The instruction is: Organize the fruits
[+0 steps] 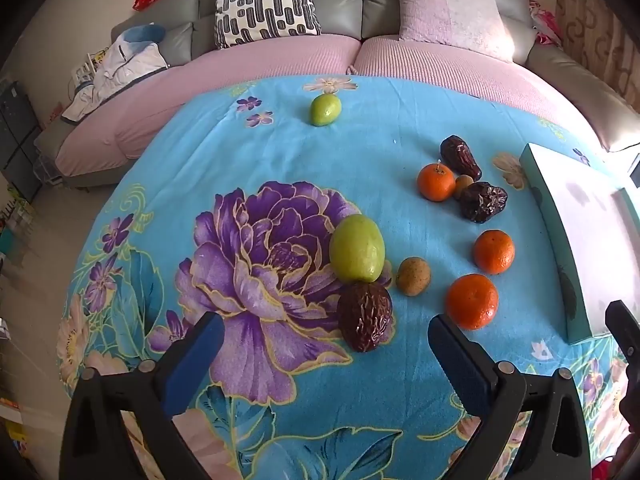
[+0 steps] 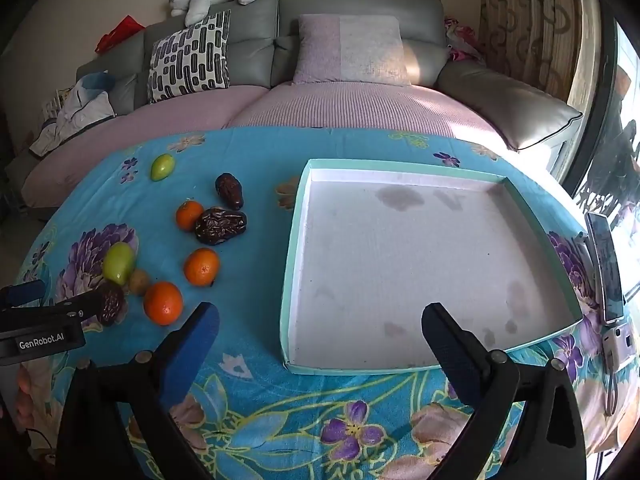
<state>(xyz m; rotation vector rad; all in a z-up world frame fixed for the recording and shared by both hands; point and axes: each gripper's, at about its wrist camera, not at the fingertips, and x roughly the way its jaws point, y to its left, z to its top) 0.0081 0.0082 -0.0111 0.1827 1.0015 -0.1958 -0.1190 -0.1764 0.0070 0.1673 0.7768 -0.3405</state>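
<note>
Fruits lie scattered on a blue flowered cloth (image 1: 280, 152). Nearest my open left gripper (image 1: 326, 336) sits a wrinkled dark date (image 1: 364, 316), with a large green fruit (image 1: 357, 248) just behind it and a small brown fruit (image 1: 413, 276) to the right. Three oranges (image 1: 472, 301) (image 1: 494, 251) (image 1: 436, 182), two more dates (image 1: 482, 201) (image 1: 460, 157) and a far green fruit (image 1: 325, 109) lie beyond. My right gripper (image 2: 320, 324) stands open over the front edge of an empty shallow box with a teal rim (image 2: 290, 280). The left gripper's finger (image 2: 24, 292) shows at the left edge.
A sofa with a pink cover (image 2: 352, 104) and cushions runs behind the table. A phone (image 2: 606, 264) and a small white device (image 2: 618, 340) lie at the table's right edge. Clothes (image 1: 120, 68) are piled on the sofa's left end.
</note>
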